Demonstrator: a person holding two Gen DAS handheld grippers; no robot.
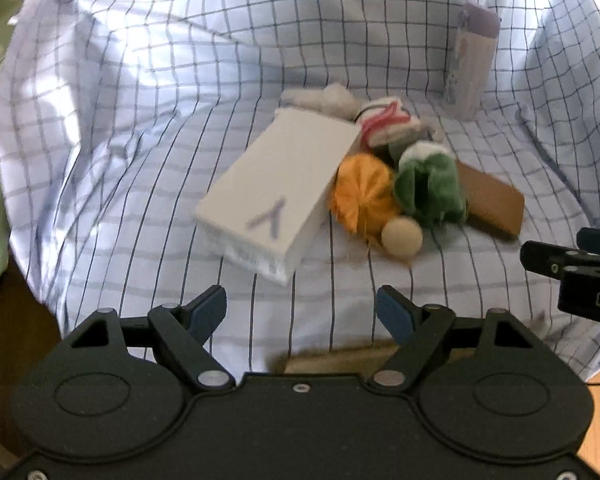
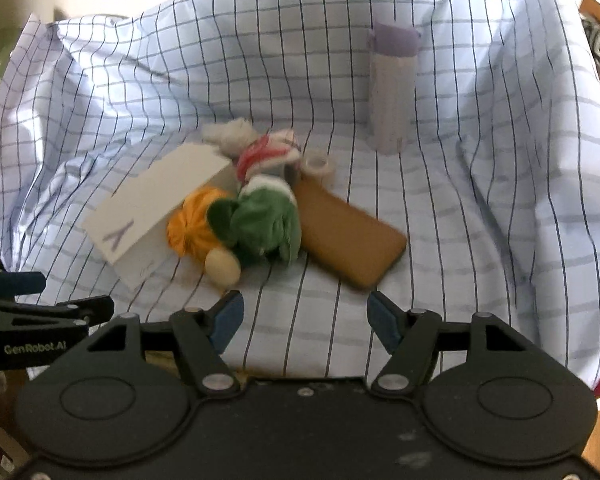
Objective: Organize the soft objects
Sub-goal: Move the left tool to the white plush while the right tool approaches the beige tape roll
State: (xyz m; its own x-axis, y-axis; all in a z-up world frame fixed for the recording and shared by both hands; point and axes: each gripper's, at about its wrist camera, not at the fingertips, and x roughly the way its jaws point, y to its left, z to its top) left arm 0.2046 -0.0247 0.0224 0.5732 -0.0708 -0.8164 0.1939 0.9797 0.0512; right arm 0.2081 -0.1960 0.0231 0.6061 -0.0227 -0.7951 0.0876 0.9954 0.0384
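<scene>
A pile of soft toys lies on the checked cloth (image 1: 140, 168): an orange plush (image 1: 362, 194) (image 2: 192, 226), a green plush (image 1: 428, 184) (image 2: 264, 224), a red-and-white plush (image 1: 386, 124) (image 2: 266, 154), a white fluffy one (image 1: 332, 98) (image 2: 230, 134) and a cream ball (image 1: 402, 237) (image 2: 222, 266). A white box marked "Y" (image 1: 278, 192) (image 2: 156, 208) lies left of them. My left gripper (image 1: 302, 314) is open and empty, short of the box. My right gripper (image 2: 304, 322) is open and empty, short of the pile.
A brown flat case (image 1: 492, 200) (image 2: 350, 236) lies right of the toys. A lilac-capped bottle (image 1: 470, 60) (image 2: 392, 88) stands at the back right. A roll of tape (image 2: 320, 166) sits behind the case. The cloth rises in folds all round. Wooden table edge (image 1: 340, 360) shows near me.
</scene>
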